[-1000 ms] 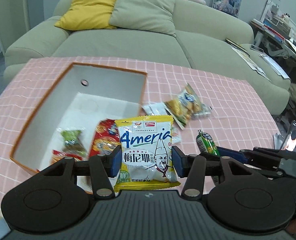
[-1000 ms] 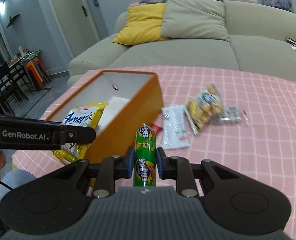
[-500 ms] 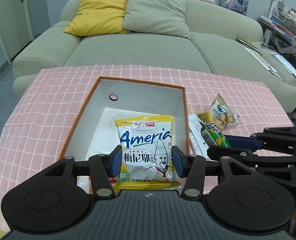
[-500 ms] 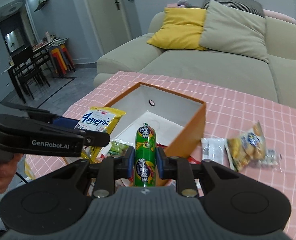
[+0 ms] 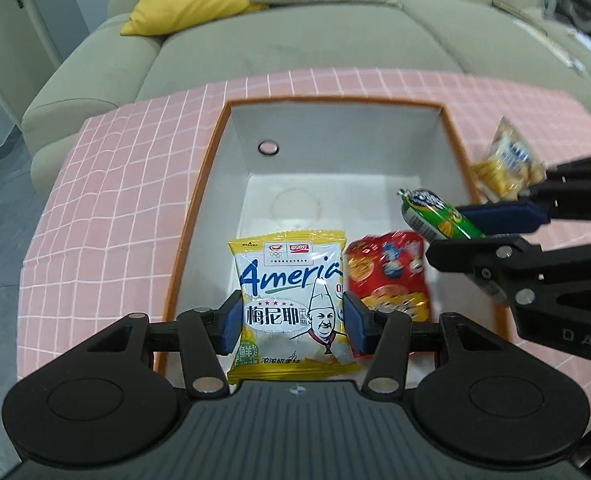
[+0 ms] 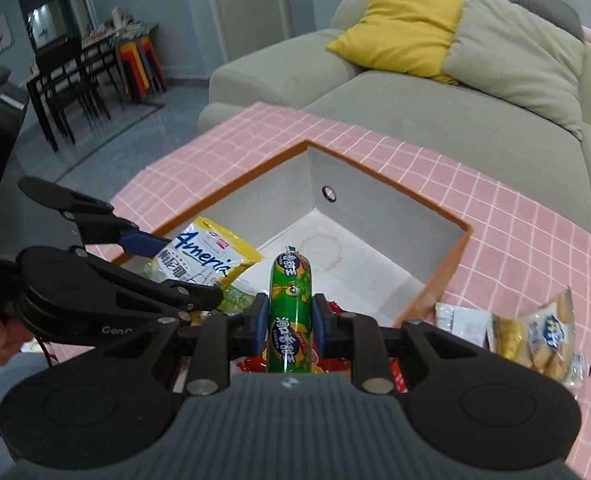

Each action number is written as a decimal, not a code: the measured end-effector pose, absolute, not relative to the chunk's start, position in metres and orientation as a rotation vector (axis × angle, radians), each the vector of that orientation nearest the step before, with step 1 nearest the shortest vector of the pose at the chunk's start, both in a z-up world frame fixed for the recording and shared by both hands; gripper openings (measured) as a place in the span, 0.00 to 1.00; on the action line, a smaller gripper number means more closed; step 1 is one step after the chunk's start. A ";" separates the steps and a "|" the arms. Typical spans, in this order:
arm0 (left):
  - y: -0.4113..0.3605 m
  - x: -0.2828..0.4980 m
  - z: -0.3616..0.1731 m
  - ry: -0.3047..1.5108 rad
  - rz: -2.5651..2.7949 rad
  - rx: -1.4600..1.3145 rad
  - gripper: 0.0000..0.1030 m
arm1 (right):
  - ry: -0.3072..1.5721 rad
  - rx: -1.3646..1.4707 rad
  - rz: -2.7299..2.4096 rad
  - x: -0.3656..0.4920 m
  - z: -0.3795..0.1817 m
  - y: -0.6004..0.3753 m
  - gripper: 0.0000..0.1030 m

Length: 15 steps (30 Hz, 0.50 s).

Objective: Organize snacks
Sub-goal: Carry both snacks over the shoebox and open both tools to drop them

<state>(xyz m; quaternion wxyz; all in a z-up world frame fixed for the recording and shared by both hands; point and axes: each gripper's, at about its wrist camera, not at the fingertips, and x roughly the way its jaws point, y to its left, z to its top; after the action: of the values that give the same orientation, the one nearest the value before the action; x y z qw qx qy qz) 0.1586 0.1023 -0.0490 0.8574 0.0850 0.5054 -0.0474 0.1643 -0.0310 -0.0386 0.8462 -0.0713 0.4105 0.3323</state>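
The yellow snack packet (image 5: 291, 296) is glossy printed film, as are the green sausage wrapper (image 6: 290, 312) and the red packet (image 5: 387, 276). The box (image 5: 199, 208) looks like matt card, white inside, orange at its rim. A pink checked cloth (image 5: 107, 200) covers the bench. Each claw is matt black plastic with blue pads (image 5: 231, 320).

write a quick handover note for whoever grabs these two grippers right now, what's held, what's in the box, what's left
Left gripper: shut on the yellow Ameria packet, held over the orange box.
Right gripper: shut on the green sausage stick, also over the box.
Done: a red snack bag lies inside the box, with a green-wrapped item beside it.
Left: release both held snacks into the box, then collect the biscuit bag and the white sachet lying on the pink checked cloth outside the box's right wall.
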 end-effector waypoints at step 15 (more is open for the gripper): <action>0.111 0.183 -0.091 1.210 -0.049 0.314 0.57 | 0.988 -0.293 0.729 0.201 -0.089 0.014 0.19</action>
<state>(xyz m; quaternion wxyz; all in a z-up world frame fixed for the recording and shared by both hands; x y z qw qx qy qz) 0.1833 0.1106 -0.0908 0.8107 0.1468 0.5664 -0.0230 0.2006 0.0145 -0.0890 0.8074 -0.1371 0.4617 0.3410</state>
